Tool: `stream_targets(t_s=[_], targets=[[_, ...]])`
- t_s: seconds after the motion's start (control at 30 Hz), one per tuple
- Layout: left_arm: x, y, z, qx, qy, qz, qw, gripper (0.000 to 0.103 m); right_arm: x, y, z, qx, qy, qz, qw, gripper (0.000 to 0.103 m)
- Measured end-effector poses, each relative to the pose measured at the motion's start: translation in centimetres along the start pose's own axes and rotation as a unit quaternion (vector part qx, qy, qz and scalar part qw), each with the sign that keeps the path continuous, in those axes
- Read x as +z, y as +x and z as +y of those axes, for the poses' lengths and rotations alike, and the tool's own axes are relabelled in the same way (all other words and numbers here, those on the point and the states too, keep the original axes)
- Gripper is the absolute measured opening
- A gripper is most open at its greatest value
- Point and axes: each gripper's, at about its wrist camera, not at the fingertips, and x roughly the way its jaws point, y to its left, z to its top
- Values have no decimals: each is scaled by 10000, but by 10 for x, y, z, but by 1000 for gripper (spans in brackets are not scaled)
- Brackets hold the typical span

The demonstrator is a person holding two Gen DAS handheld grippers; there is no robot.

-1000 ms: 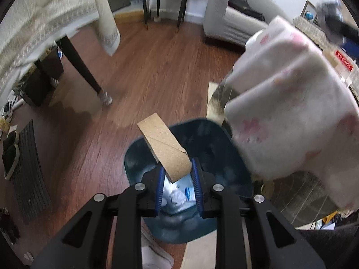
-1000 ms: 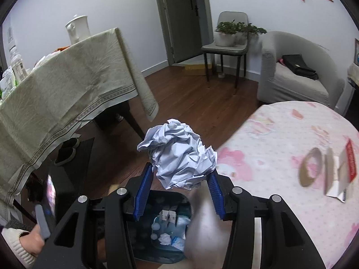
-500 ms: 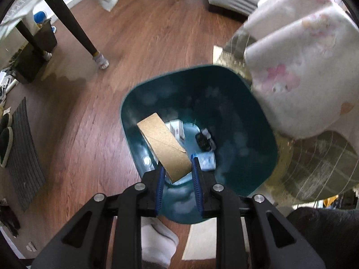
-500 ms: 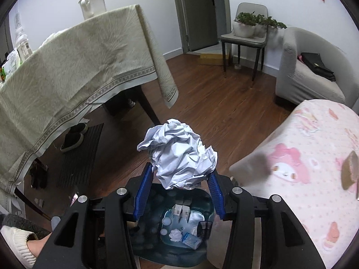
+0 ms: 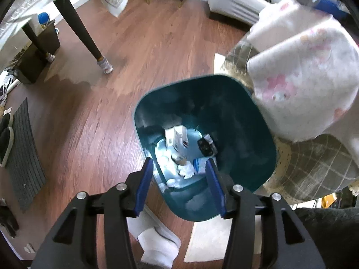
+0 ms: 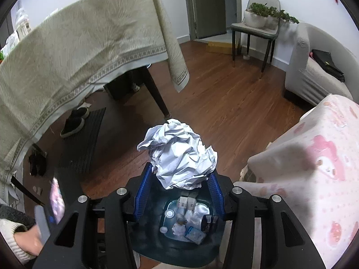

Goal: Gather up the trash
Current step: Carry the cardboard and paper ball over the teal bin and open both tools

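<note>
Showing no readable text anywhere: faint print on the crumpled paper [image 6: 179,157] and on the small cartons [image 5: 177,137] in the bin [image 5: 246,112] staying too blurred to decipher.

Bin [image 5: 242,103], centre of left wrist view: deep teal walls, paler blue-white floor. Inside it: white cartons [image 5: 177,136], a small black item [image 5: 206,144], a light-blue packet [image 5: 198,164].
Fingers [image 5: 144,183]: bright blue ribbed pads on black frames.
Crumpled paper [image 6: 179,154], centre of right wrist view: white-grey with faint dark print.
Floor [image 5: 139,44]: reddish-brown wood planks.
Counter cloth [image 6: 74,42], upper left of right wrist view: pale olive-beige, fern-like pattern, banded geometric border.
Cloth [image 6: 314,179] at right: white-pink, small pink dots, pink cartoon figure.
Fabric [image 5: 314,168] beneath it, lower right of left wrist view: grey-olive with pale check lines.
Mat [image 5: 24,152], left edge: dark grey, ribbed.
</note>
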Motion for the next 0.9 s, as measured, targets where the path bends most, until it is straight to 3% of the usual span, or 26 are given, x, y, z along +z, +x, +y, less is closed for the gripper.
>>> stream_targets(t_s=[0.23,0.43,0.63,0.9], targets=[[12,-33,11,31,-239,-528,9983,55,-6,22,10,-37,-84,258,9996,49],[24,-63,22,29,-407,-921,9949,50,-16,43,12,-46,-128,562,9983,49],[32,-87,27,-23,-531,-1246,9908,37,-29,58,18,-60,-218,802,9965,49],[43,-122,23,-248,-580,-1700,9834,33,-49,79,20,-130,-323,1202,9921,49]])
